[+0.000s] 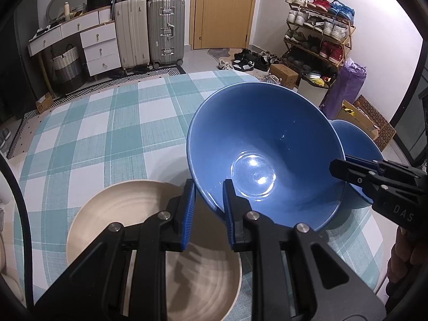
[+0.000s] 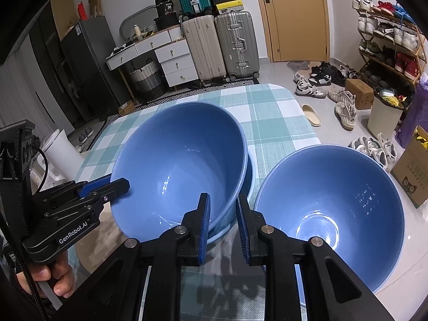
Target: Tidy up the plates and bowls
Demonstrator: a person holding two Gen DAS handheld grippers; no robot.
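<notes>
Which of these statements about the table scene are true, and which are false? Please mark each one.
1. The rim of the tilted blue bowl passes between the fingers of the left gripper. True.
2. A beige plate lies on the tablecloth below the left gripper. True.
3. The second blue bowl holds food. False: it is empty.
4. The wooden door behind the table stands open. False: it is shut.
5. The tablecloth is plain red. False: it is checked in teal and white.
</notes>
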